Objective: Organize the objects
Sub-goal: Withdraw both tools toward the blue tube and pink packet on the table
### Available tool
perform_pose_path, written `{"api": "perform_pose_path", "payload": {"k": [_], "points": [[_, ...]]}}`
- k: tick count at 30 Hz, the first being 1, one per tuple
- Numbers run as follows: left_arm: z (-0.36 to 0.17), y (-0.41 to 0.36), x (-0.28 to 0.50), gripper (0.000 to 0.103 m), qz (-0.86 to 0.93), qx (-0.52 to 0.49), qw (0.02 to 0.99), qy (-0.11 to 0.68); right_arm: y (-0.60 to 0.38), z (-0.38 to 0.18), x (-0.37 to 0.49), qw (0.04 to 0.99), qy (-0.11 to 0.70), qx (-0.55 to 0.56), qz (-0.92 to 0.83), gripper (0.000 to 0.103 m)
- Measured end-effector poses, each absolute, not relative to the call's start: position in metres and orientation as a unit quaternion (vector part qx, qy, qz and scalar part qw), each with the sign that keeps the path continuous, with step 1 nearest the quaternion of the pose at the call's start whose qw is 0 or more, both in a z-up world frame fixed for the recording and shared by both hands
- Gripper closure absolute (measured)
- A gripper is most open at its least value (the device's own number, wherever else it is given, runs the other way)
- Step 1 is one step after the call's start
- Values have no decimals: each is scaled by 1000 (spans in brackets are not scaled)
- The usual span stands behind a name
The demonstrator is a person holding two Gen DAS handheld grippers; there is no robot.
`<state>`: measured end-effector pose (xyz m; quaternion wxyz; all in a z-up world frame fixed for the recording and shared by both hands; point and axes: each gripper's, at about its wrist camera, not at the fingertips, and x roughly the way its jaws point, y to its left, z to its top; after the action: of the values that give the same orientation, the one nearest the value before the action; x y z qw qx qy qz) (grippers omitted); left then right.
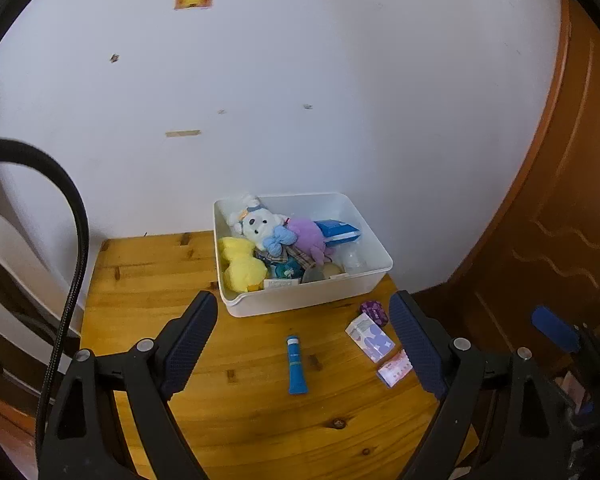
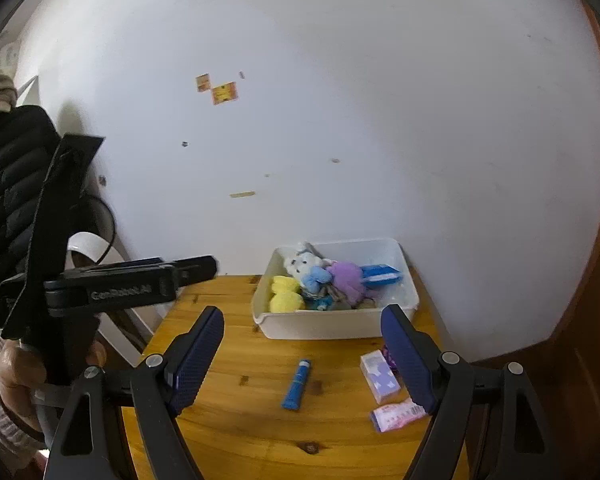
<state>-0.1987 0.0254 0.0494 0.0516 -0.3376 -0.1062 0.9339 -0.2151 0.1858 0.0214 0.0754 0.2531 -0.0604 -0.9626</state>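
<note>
With both the left gripper (image 1: pixel 302 344) and right gripper (image 2: pixel 302 354) held spread and empty, the blue tube (image 1: pixel 297 365) could be rolled off the table (image 1: pixel 148 280) if nudged sideways.

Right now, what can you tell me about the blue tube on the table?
The blue tube is a small squeeze tube, plastic by its look, with a white neck band, a pale label strip and a flat crimped end. It lies flat on the bare wooden table, cap toward the white bin, crimp toward the cameras. Nothing touches it. Both grippers are open and clear of it, and the small boxes lie apart to one side.
</note>
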Motion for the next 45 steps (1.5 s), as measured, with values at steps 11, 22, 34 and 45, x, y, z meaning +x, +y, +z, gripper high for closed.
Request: {"api": "perform_pose_path", "payload": {"k": [11, 22, 34, 45], "points": [[15, 25, -188, 13, 932, -340, 31, -123, 209, -16, -204, 37, -86, 274, -957, 21], [-34, 36, -193, 13, 921, -368, 5, -128, 256, -83, -205, -2, -164, 328, -930, 21], [-95, 56, -221, 13, 893, -436, 2, -110, 289, -165, -222, -59, -191, 409, -890, 21], [-152, 72, -256, 13, 861, -499, 6, -102, 293, -209, -268, -40, -233, 460, -856, 21]]}}
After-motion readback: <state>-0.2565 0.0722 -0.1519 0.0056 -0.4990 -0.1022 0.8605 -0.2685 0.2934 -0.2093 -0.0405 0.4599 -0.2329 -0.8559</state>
